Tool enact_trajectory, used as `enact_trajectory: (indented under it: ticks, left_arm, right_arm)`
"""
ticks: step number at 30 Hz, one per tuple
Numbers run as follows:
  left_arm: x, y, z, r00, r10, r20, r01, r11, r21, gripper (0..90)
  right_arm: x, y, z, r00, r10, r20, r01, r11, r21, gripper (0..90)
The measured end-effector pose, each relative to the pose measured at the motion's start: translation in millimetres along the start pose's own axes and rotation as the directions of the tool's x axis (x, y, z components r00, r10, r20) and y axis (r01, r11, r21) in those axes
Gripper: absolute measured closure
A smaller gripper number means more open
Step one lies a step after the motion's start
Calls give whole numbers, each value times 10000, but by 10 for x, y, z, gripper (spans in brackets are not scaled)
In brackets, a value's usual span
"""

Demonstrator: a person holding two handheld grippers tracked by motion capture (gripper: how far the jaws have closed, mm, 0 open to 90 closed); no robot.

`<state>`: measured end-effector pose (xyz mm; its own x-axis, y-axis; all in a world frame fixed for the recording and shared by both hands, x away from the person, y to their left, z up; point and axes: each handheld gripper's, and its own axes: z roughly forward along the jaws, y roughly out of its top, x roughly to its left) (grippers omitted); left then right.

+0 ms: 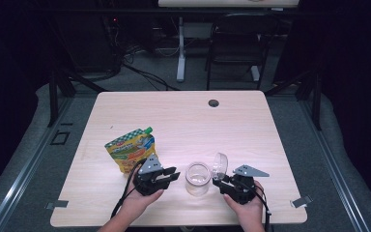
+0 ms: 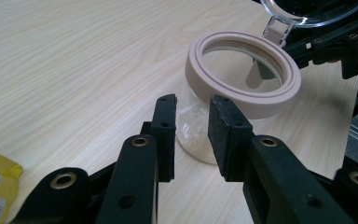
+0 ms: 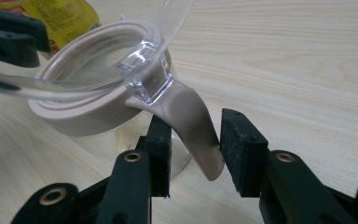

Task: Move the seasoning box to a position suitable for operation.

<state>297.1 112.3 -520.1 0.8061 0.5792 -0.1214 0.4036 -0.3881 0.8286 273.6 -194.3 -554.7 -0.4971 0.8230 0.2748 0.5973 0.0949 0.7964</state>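
A light wooden table [image 1: 183,116] stands on grey carpet [image 1: 29,159]; beyond it, a black chair [image 1: 234,43] in darkness.

1 jar [image 1: 197,179] w/ 1 clear lid [image 1: 220,165] (flipped up), 1 snack pouch [image 1: 131,150], 2 claws, 1 table [image 1: 183,121].

A pale wooden table [image 1: 183,121] carries a clear jar [image 1: 197,179] with a beige rim near its front edge. Well left of the jar and slightly farther back lies a yellow snack pouch [image 1: 129,151], apparently flat. Far behind the jar sits a dark cable hole [image 1: 213,103].
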Motion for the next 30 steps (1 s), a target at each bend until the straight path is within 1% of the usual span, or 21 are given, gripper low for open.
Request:
enact_trajectory:
  ticks: [6,7,10,13,16,19,20,21,23,26,27,29,30]
  left_arm:
    - [27,-8,-48,9999,-66,-79,65,10000,-52,726]
    - [31,-11,-62,9999,-75,-96,74,10000,-66,726]
    - [34,-12,-78,9998,-102,-142,100,9999,-87,726]
    - [47,-14,-103,9997,-104,-203,101,9998,-155,726]
    - [57,-21,-133,9994,-185,-278,179,9996,-219,726]
    - [65,-27,-148,9993,-160,-330,154,9997,-195,726]
    - [67,-32,-154,9992,-210,-336,204,9996,-179,726]
    - [75,-44,-162,9991,-209,-380,203,9997,-154,725]
    - [75,-59,-166,9989,-229,-407,222,9996,-168,724]
    - [73,-68,-173,9988,-233,-434,228,9997,-107,724]
    - [74,-74,-178,9987,-251,-454,247,9997,-91,724]
    - [77,-83,-189,9984,-255,-497,250,9996,-116,724]
    - [77,-86,-195,9982,-292,-528,287,9995,-116,724]
  right_arm:
    - [13,7,45,9997,-214,79,213,9998,52,661]
    - [13,10,48,9996,-242,151,241,9997,67,662]
    - [9,15,52,9995,-265,186,264,9996,34,666]
    - [-7,31,62,9992,-219,345,221,9997,-53,669]
    - [-32,46,73,9991,-135,399,140,9998,-125,671]
    - [-49,58,82,9991,-91,404,97,9998,-145,677]
    - [-59,65,86,9989,-106,446,112,9998,-151,682]
    - [-77,77,97,9988,-10,483,22,9997,-232,704]
    - [-99,90,108,9986,63,524,-47,9995,-304,718]
    - [-119,105,115,9982,35,597,-20,9997,-250,728]
    - [-122,110,125,9980,77,623,-56,9994,-335,735]
    - [-129,126,136,9971,-11,767,33,9996,-279,751]
    - [-128,130,147,9969,-21,789,48,9994,-348,756]
